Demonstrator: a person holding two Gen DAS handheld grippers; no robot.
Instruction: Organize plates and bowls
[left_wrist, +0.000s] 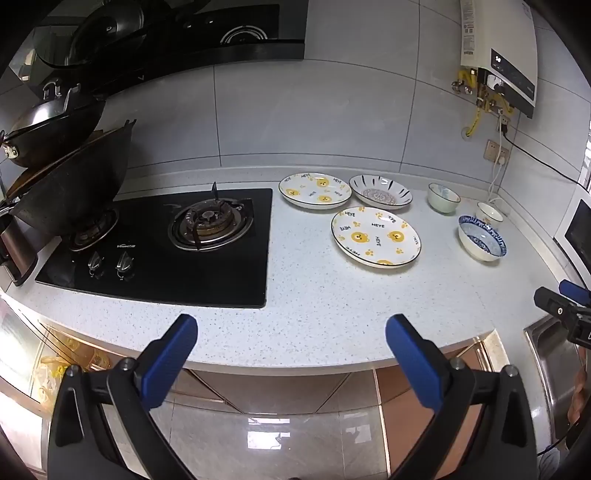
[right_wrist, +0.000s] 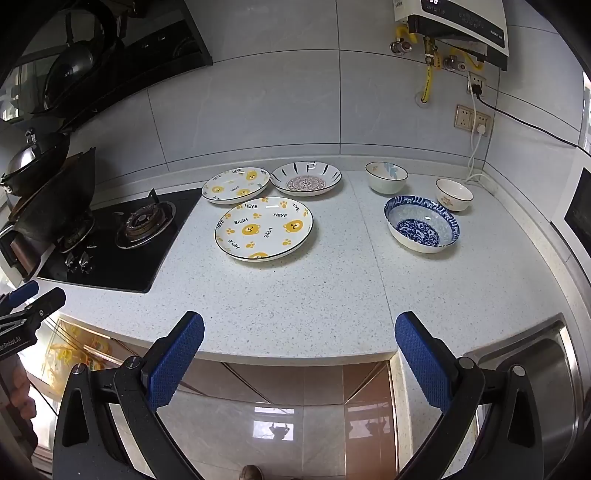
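- The left claw (left_wrist: 291, 350) hangs spread wide with nothing between its blue pads, low over the front edge of the table (left_wrist: 314, 295) and pointing down and forward.
- The right claw (right_wrist: 299, 350) is likewise released and empty, poised over the same front edge, just left of the sink (right_wrist: 546, 354).
- Nothing has been stacked yet, by the look of it: every dish sits apart on the table, ahead of both claws.
- Nearest, straight ahead of the right claw and ahead-right of the left, lies the big bear plate (right_wrist: 264, 229), flat and right way up.
- Behind it, near the wall, sit a second bear plate (right_wrist: 235, 185) and a patterned plate (right_wrist: 306, 179), rims nearly touching.
- Off to the right stands the blue-patterned bowl (right_wrist: 421, 225), with a small cream bowl (right_wrist: 454, 194) just behind it and a pale bowl (right_wrist: 386, 177) further back.
- The relation that matters: plates group toward the stove (left_wrist: 166, 243), on the left claw's side, while the bowls group toward the sink, on the right claw's side.
- So the right claw is the nearer one for the bowls; the left suits the plates, I judge.
- The plates are round, so there is no long axis; any rim approach from the front works.
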